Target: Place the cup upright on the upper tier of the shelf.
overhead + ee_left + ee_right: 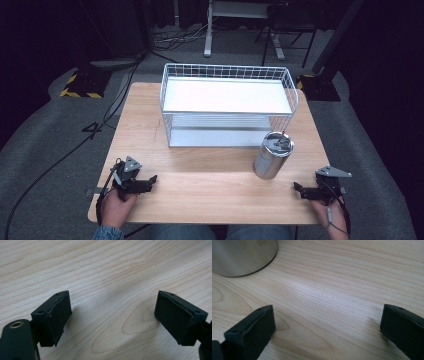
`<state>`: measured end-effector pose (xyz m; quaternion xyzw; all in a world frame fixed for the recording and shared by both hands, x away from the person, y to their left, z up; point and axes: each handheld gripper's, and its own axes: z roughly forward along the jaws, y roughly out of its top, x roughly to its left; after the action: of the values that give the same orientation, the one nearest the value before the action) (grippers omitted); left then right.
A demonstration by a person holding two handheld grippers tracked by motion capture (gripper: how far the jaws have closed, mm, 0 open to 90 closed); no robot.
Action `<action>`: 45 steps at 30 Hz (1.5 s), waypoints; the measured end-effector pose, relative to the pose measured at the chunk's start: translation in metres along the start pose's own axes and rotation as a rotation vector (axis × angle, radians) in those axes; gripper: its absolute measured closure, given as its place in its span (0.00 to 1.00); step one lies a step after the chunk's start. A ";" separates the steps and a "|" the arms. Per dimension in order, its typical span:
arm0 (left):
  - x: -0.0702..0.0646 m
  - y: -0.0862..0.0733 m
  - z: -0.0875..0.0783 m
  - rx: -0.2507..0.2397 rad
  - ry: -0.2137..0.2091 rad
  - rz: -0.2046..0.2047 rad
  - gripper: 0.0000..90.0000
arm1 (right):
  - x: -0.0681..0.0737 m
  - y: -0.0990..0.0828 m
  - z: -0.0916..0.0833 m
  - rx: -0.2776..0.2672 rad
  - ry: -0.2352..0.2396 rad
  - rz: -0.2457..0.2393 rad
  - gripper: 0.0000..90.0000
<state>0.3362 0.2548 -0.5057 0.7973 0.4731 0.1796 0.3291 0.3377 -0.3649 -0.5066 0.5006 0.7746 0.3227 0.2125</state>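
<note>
Both tools — left (150,180), right (298,187) — rest low, jaws spread.

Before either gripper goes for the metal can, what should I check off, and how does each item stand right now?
1. Right gripper jaws open: ok, wide apart in its own view.
2. Left gripper jaws open: ok.
3. Can upright on the table: ok.
4. Can free of the wire rack: cannot tell; it stands close by the rack's front right corner.
5. Path from right gripper to can clear: ok, bare wood between.
6. Can lid secure: cannot tell.
</note>
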 end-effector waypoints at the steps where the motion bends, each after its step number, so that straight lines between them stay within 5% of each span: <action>1: 0.000 0.000 0.000 0.000 0.000 0.000 0.16 | 0.000 0.000 0.000 -0.001 0.001 0.000 0.00; 28: 0.000 0.001 0.001 0.000 0.002 0.005 0.16 | -0.001 0.001 0.000 0.006 0.004 0.002 0.00; 32: 0.000 0.001 0.001 0.002 0.002 0.004 0.16 | 0.000 0.005 -0.009 -0.013 0.038 0.036 0.02; 45: 0.000 0.001 0.001 0.000 0.003 0.003 0.16 | 0.015 0.023 -0.044 -0.093 0.065 -0.005 0.03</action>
<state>0.3379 0.2542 -0.5055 0.7978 0.4724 0.1814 0.3279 0.3178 -0.3576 -0.4588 0.4776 0.7666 0.3738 0.2110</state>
